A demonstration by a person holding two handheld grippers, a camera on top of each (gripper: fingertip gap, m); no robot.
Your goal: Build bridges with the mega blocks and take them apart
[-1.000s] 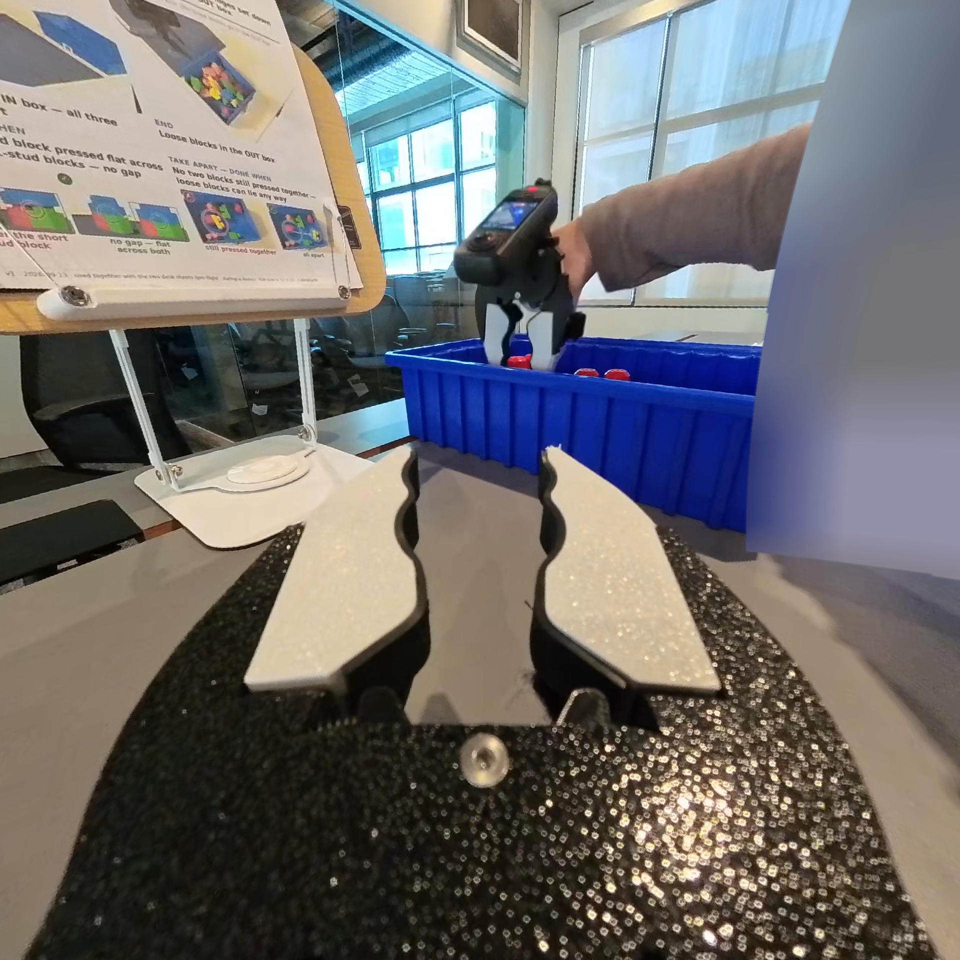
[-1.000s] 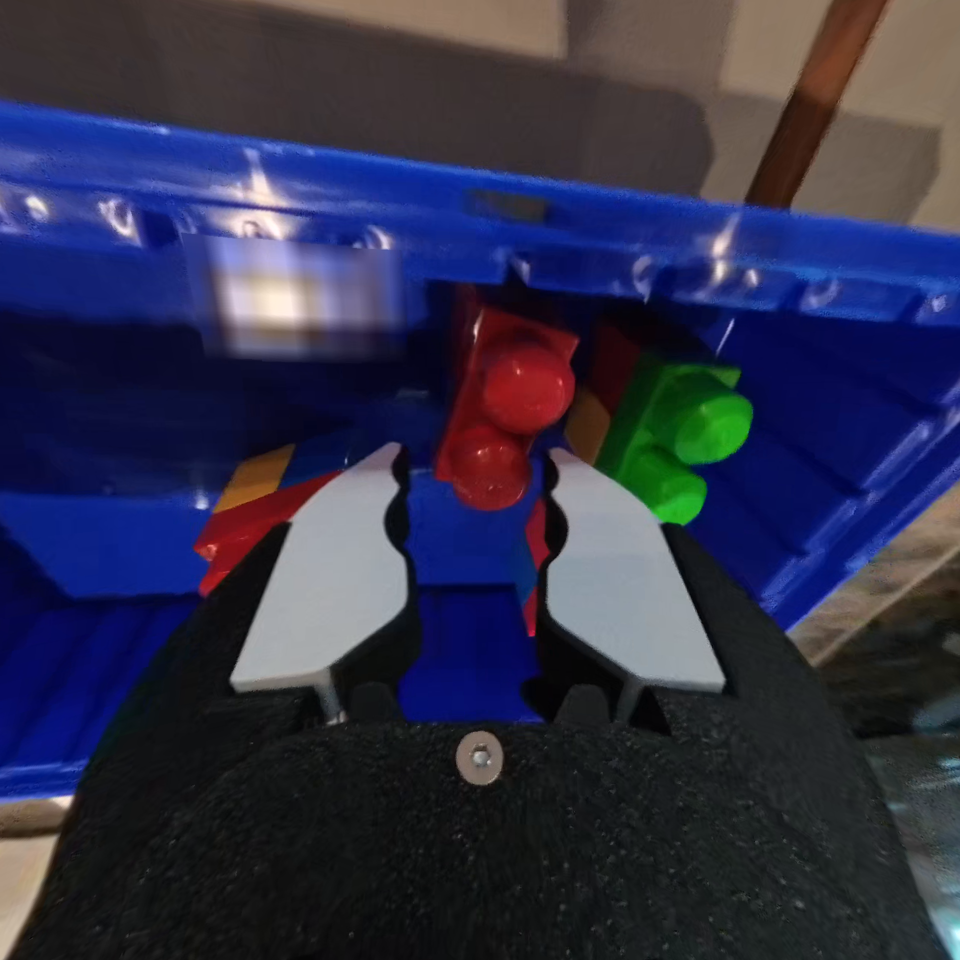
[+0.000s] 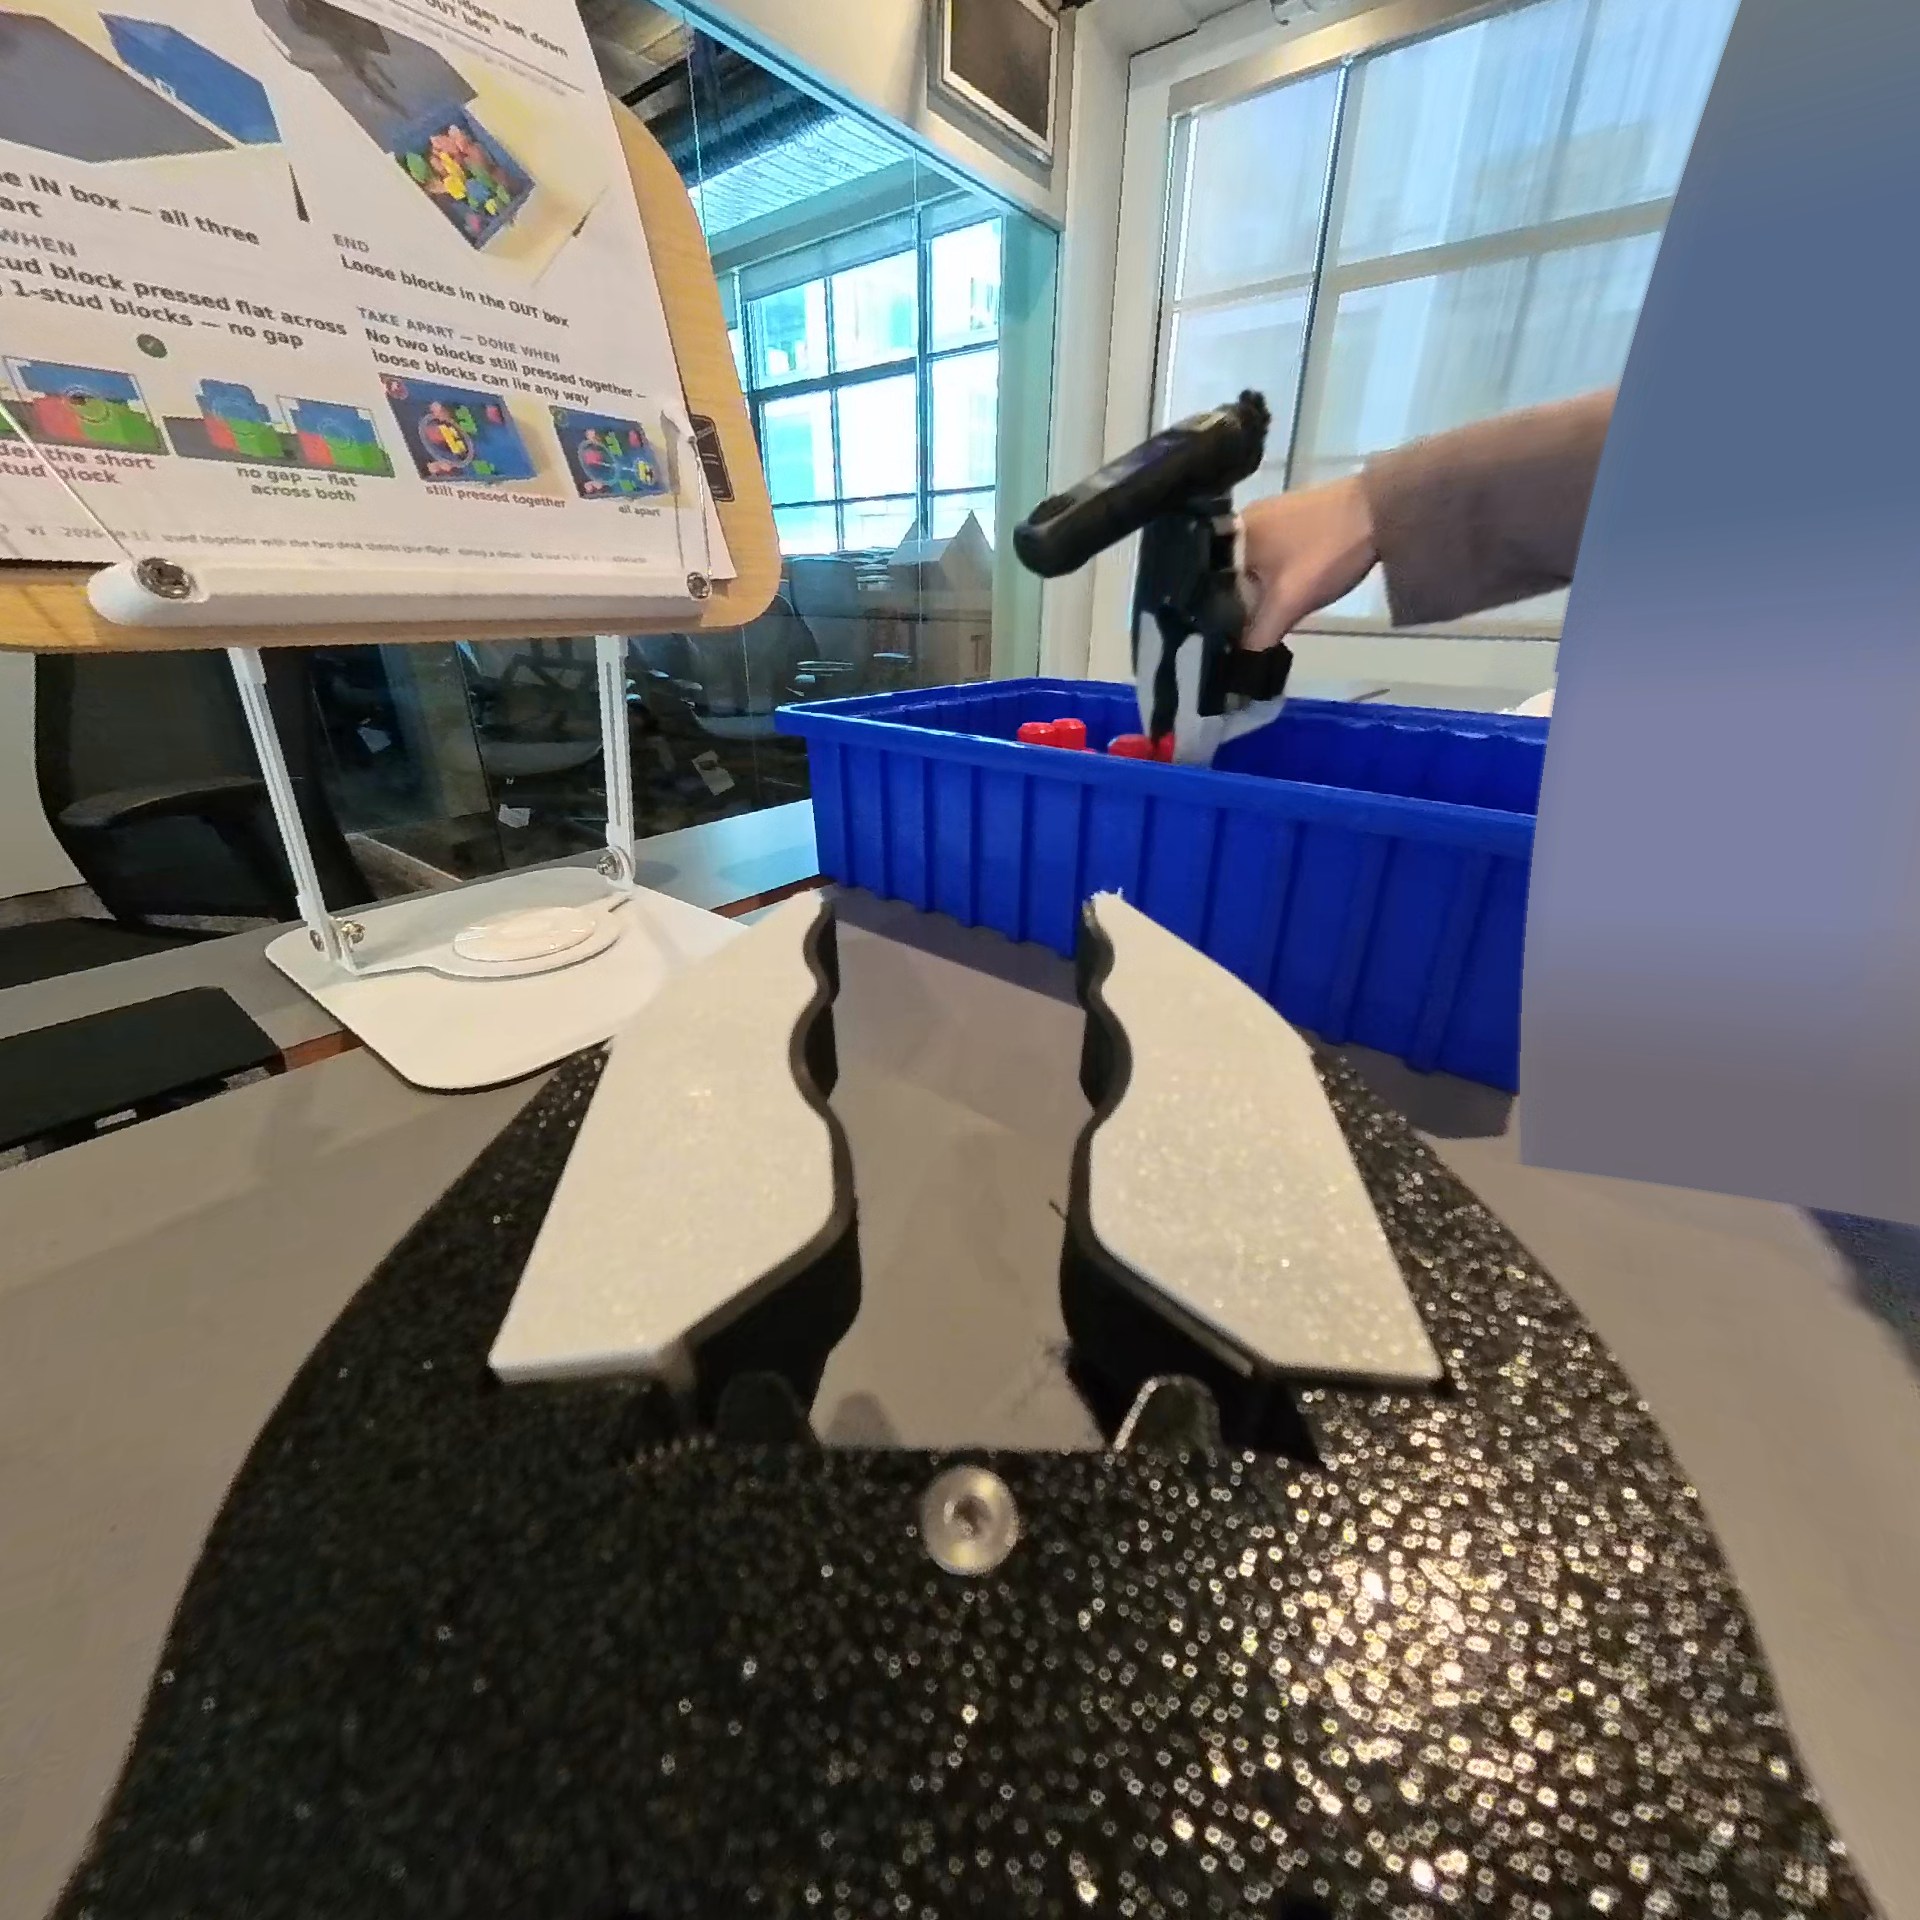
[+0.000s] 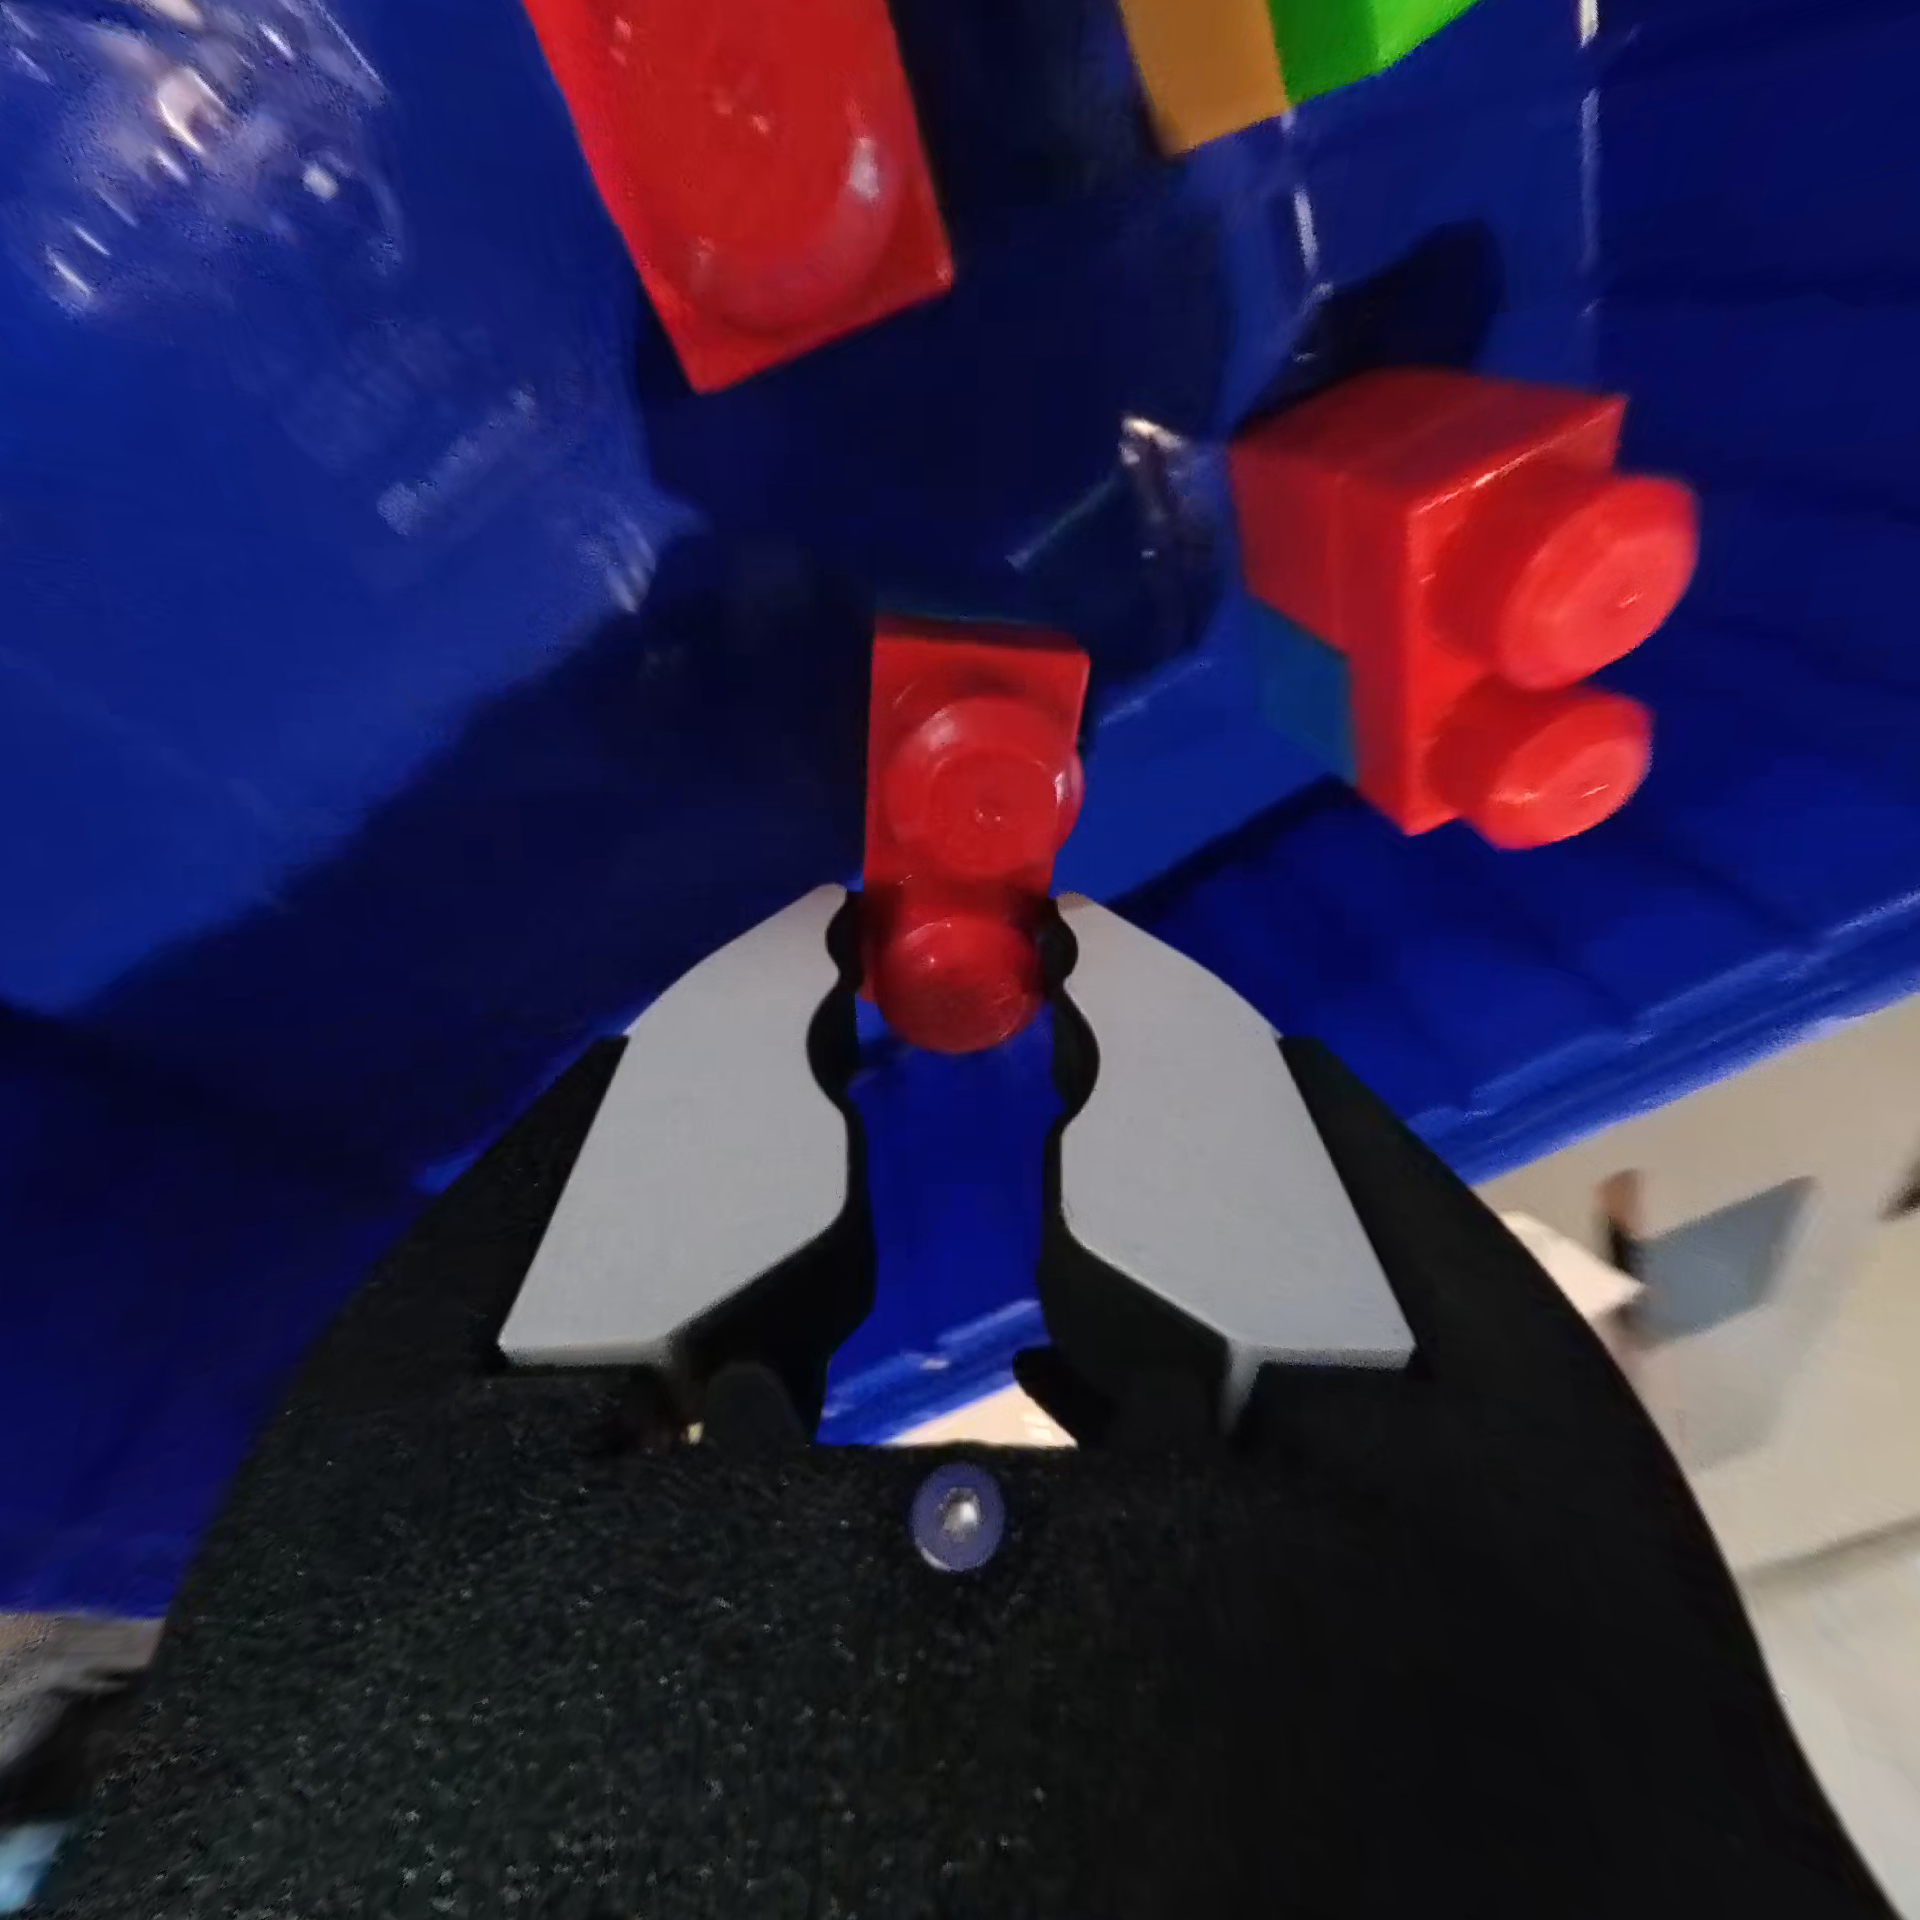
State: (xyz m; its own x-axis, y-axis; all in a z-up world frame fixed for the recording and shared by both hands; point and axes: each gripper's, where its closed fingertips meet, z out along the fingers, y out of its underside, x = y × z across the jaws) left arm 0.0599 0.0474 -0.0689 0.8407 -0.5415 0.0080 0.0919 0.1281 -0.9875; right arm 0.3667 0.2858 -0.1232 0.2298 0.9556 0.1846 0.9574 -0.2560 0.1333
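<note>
Two-stud red block [image 4: 971, 831] pinched between right gripper [image 4: 951, 920] tips inside blue bin [image 4: 312, 623]; left gripper [image 3: 951, 914] agape, empty.

Glossy blue plastic bin [image 4: 312, 623] holds shiny smooth red plastic blocks [image 4: 977, 769]. The left tool [image 3: 956, 935] has matt grey fingers [image 3: 686, 1164] on a rough, glittery black body. The tabletop [image 3: 208, 1247] looks smooth, matt grey.
</note>
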